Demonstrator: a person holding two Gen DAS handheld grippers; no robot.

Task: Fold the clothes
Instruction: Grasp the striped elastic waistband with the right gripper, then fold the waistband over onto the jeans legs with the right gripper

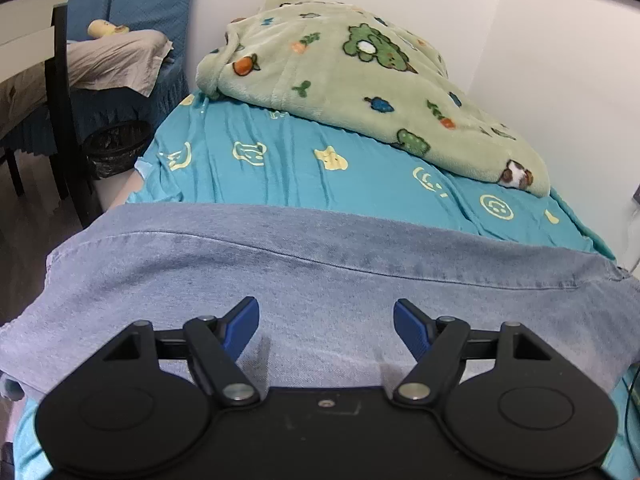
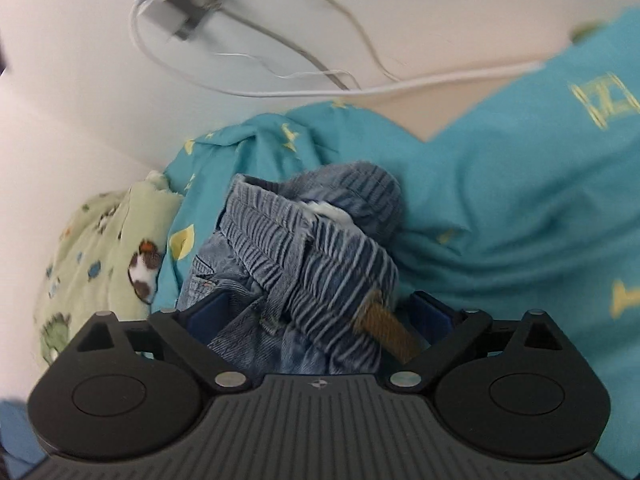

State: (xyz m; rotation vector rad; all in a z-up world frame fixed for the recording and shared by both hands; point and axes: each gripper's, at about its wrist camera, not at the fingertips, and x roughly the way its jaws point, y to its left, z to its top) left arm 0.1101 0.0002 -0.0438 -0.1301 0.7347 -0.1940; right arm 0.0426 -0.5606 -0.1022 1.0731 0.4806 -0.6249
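Observation:
A pair of light blue denim trousers [image 1: 320,264] lies spread across the near part of a bed with a turquoise sheet [image 1: 280,168]. My left gripper [image 1: 326,326] hovers just over the flat denim, jaws wide open and empty. In the right wrist view my right gripper [image 2: 320,316] has its jaws around the bunched elastic waistband [image 2: 320,248] of the trousers, with a tan drawstring [image 2: 390,330] beside the right finger. The fingers [image 2: 208,314] are partly hidden by the cloth.
A green fleece blanket [image 1: 360,80] with cartoon prints is heaped at the far side of the bed against the white wall. A black bin [image 1: 114,148] and a dark chair stand left of the bed. White cables [image 2: 280,88] and a charger hang on the wall.

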